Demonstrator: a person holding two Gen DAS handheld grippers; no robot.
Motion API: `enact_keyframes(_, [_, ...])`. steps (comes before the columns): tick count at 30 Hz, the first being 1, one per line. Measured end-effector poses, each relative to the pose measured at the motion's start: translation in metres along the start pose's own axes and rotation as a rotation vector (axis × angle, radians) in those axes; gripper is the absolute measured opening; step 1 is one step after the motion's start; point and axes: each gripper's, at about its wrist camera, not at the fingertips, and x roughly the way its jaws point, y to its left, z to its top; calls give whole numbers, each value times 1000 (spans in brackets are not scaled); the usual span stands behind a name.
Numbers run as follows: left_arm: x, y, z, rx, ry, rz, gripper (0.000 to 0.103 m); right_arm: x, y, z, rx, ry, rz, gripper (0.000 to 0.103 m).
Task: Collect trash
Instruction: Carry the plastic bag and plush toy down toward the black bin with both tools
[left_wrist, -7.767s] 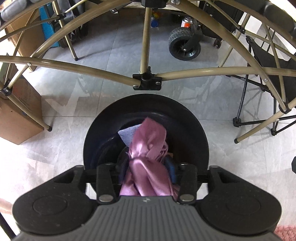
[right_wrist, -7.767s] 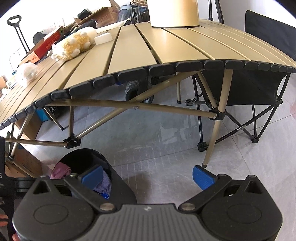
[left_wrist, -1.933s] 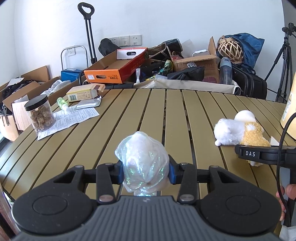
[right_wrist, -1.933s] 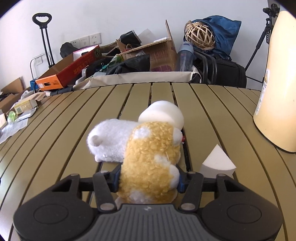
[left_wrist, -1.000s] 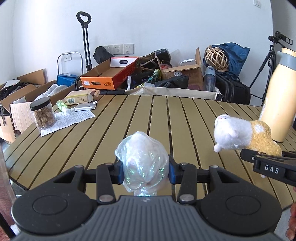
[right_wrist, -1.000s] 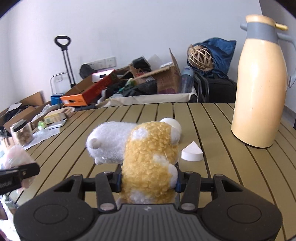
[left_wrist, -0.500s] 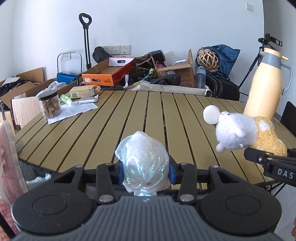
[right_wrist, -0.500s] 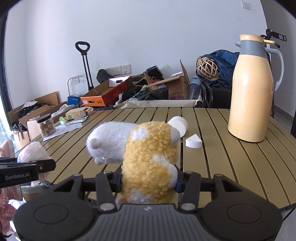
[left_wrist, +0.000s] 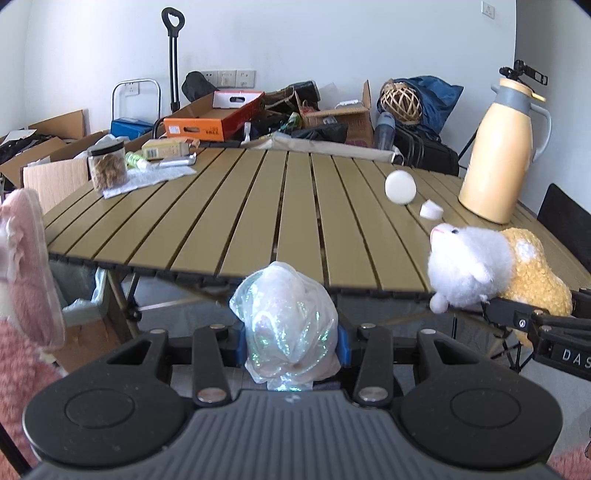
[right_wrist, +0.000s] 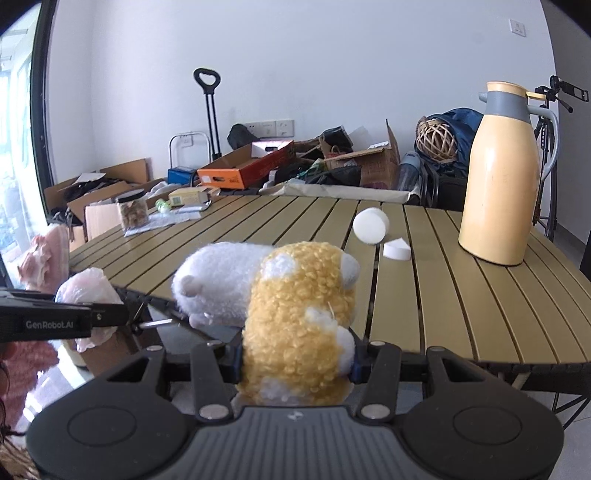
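Left gripper (left_wrist: 291, 345): clamped on the bag (left_wrist: 286, 328), blue pads pressing both its sides, low centre of the left view.
Bag: crumpled clear plastic, shiny, bulging up above the jaws; it sits in front of the table's near edge. In the right view it shows at the left edge, pale and pinkish, behind a black gripper finger marked GenRobot.AI.
Right gripper (right_wrist: 295, 360): clenched on the plush (right_wrist: 295, 325), low centre of the right view.
Plush: yellow curly body pinched between the pads, white fluffy head poking up and to the left. In the left view it hangs at the right edge, head turned toward frame centre, over a black finger marked DAS.
Table (left_wrist: 258, 206): tan slats with a black edge strip, filling the middle of both views, beyond both loads.
On the table, right: a white puck (right_wrist: 370, 225) standing tilted on its rim, a white wedge (right_wrist: 397, 249) just beside it, and a tall cream flask (right_wrist: 500, 177) with a grey collar, upright, near the right rim.
On the table, left: a jar (left_wrist: 108, 166) of brown bits on a paper sheet, a small box and a green tube nearby.
Left edge: pink fluffy fabric (left_wrist: 26, 266) in the left view; I can't tell what it belongs to.
Background: white wall, cardboard boxes, an orange carton (left_wrist: 214, 118), a trolley handle, a wicker ball (left_wrist: 402, 101), a tripod in the upper right.
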Motion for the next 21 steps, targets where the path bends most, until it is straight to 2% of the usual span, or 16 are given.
enact_keyframes(11, [-33, -3, -40, 27, 46, 20, 43, -22, 7, -61, -4, 90, 6, 48])
enact_keyframes(16, [-47, -6, -55, 18, 42, -8, 43, -29, 13, -83, 0, 137, 0, 48])
enact_keyframes(21, [-44, -3, -74, 8, 80, -34, 43, -31, 18, -108, 21, 198, -23, 48])
